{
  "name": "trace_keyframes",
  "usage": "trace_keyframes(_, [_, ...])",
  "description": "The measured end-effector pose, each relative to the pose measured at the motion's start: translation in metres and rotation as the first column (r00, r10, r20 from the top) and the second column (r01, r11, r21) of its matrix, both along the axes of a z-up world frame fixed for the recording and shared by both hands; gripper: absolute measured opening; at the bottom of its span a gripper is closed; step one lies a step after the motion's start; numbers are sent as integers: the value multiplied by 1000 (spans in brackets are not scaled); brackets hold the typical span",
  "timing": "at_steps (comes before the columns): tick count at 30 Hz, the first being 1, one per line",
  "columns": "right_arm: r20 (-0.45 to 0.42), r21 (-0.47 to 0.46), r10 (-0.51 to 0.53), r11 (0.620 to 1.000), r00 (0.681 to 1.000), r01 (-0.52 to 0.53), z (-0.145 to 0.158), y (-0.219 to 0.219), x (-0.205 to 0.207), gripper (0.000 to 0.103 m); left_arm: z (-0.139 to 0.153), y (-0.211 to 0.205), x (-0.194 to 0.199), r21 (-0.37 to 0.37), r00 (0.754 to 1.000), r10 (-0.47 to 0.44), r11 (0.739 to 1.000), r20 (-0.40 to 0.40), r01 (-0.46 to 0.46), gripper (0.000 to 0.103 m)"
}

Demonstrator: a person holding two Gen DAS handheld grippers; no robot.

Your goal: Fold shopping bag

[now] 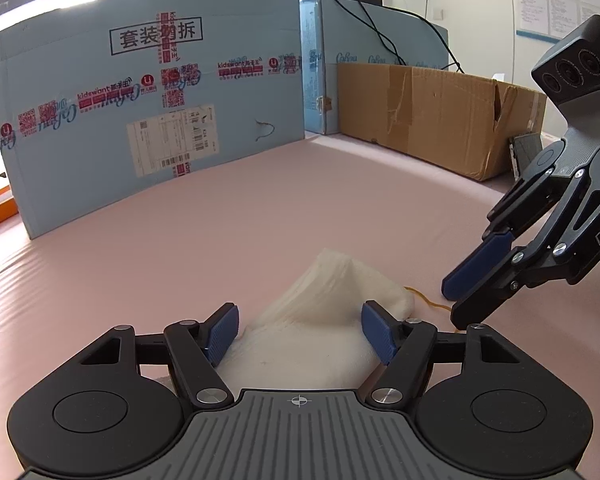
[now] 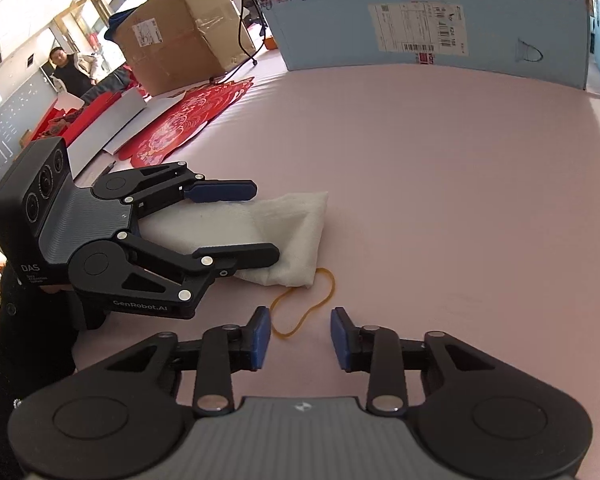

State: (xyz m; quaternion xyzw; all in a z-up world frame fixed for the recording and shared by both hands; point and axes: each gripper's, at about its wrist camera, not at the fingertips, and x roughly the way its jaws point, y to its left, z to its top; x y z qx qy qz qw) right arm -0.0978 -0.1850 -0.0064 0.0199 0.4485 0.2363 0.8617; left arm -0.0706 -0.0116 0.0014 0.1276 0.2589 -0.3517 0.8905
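Right wrist view: the left gripper (image 2: 260,220) lies low and flat, its jaws wide apart around the folded white shopping bag (image 2: 288,236) on the pink worktop (image 2: 460,200). The right gripper (image 2: 300,338) is released too, just above a yellow rubber band (image 2: 324,300) beside the bag.

Your shopping bag (image 2: 284,236) lies folded on the table (image 2: 440,168), left of centre in the right wrist view, with your left gripper (image 2: 262,222) spread over it from the left. A rubber band (image 2: 306,306) rests just below the bag, directly ahead of your right gripper (image 2: 300,338). Cardboard boxes (image 1: 148,108) stand behind, along the table's far edge.
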Motion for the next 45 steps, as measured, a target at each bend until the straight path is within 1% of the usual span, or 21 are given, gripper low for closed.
trace_keyframes(1, [18, -34, 3, 999, 1000, -3, 0, 6, -2, 16, 0, 1, 1, -7, 1000, 1, 1000, -6, -1, 70])
trace_keyframes(2, [36, -68, 7, 998, 999, -4, 0, 11, -3, 5, 0, 3, 3, -17, 1000, 4, 1000, -15, -5, 70])
trace_keyframes(3, [54, -102, 11, 995, 998, -6, 0, 17, -5, 2, 0, 5, 5, -29, 1000, 13, 999, -24, -14, 70])
trace_keyframes(9, [86, -120, -2, 993, 996, 12, 0, 14, 4, 1, -3, 22, 24, -142, 989, 45, 988, -144, -66, 69])
trace_keyframes(12, [100, -123, -9, 992, 995, 22, 0, 11, 10, 1, -5, 32, 33, -227, 976, 39, 970, -213, -88, 69])
trace_keyframes(15, [114, -126, -17, 992, 993, 31, 0, 9, 15, 1, -6, 34, 36, -255, 971, 36, 962, -238, -98, 68])
trace_keyframes(18, [116, -128, -11, 991, 993, 25, 0, 8, 14, 1, -5, 25, 29, -214, 979, 18, 975, -205, -63, 68])
trace_keyframes(20, [112, -135, -5, 991, 994, 20, 1, 7, 12, 7, -5, 17, 25, -169, 984, 25, 984, -175, -55, 68])
trace_keyframes(23, [123, -178, 4, 984, 992, 18, 3, 9, 7, 21, -5, 20, 27, -178, 983, 31, 982, -182, -64, 68])
trace_keyframes(25, [124, -180, 5, 984, 992, 17, 2, 11, 6, 25, -2, 19, 23, -147, 988, 51, 986, -148, -73, 69])
trace_keyframes(28, [134, -185, 10, 983, 991, 15, 0, 13, 5, 27, 5, 13, 8, -95, 999, 44, 994, -22, -46, 68])
trace_keyframes(30, [147, -189, 10, 982, 989, 18, -1, 14, 4, 27, 9, 2, -10, 19, 991, 48, 999, 124, -51, 68])
trace_keyframes(31, [154, -190, 9, 982, 988, 21, -1, 14, 3, 27, 9, -2, -16, 66, 984, 47, 996, 174, -59, 68])
trace_keyframes(33, [165, -190, 8, 982, 986, 24, -1, 15, 3, 28, 10, -15, -35, 174, 950, 24, 981, 311, -81, 68])
trace_keyframes(35, [174, -193, 12, 981, 985, 22, -2, 15, 2, 28, 15, -21, -51, 203, 927, -28, 978, 374, -52, 67])
trace_keyframes(36, [177, -194, 14, 981, 984, 21, -2, 15, 2, 28, 18, -23, -57, 209, 919, -51, 977, 392, -35, 61])
trace_keyframes(37, [180, -195, 16, 981, 984, 20, -2, 16, 1, 28, 20, -26, -60, 215, 917, -72, 977, 392, -15, 53])
trace_keyframes(38, [184, -196, 18, 980, 983, 19, -2, 16, 1, 28, 21, -28, -63, 223, 917, -95, 975, 387, 7, 42])
trace_keyframes(39, [187, -197, 20, 980, 982, 18, -2, 16, 1, 29, 20, -31, -62, 243, 925, -128, 969, 359, 40, 38])
trace_keyframes(42, [193, -190, 18, 982, 981, 19, -2, 15, 1, 29, 14, -37, -54, 270, 950, -190, 955, 247, 121, 38])
trace_keyframes(45, [189, -181, 18, 983, 982, 17, -1, 12, 0, 30, 9, -36, -43, 261, 969, -190, 954, 159, 144, 37])
